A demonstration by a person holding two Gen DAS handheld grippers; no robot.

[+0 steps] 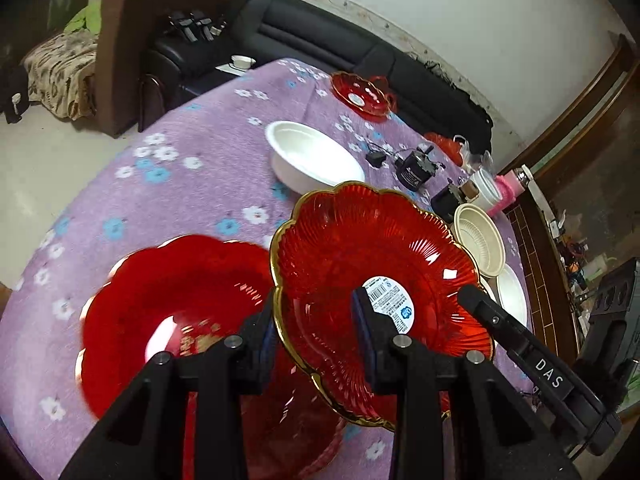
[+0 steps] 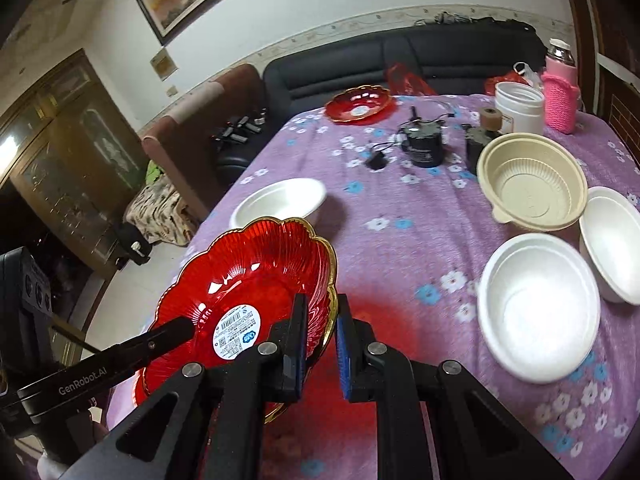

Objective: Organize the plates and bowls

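Red plate (image 1: pixel 360 264), the one being handled, is translucent ribbed glass or plastic with a scalloped, flower-shaped edge trimmed in gold and a round white barcode sticker at its centre. It is tilted and lifted off the tabletop (image 1: pixel 180 184), held between both tongs. The left tongs (image 1: pixel 314 332) pinch its rim on one side, one pad outside the gold edge and the other inside against the sticker. The right tongs (image 2: pixel 320 336) are pressed nearly together on the opposite rim, the gold edge caught between their blue pads.

Beneath it, in the left wrist view, lies a second red dish (image 1: pixel 168 320) on the purple flowered cloth, blurred. A third red scalloped plate (image 2: pixel 357 106) sits far back near the black sofa (image 2: pixel 440 48).

White foam bowls stand on the cloth: one (image 2: pixel 280 202) behind the held plate, one (image 2: pixel 538 312) to the right, another (image 2: pixel 612 240) just beside it at the edge. A beige ribbed bowl (image 2: pixel 532 184) sits behind those two.
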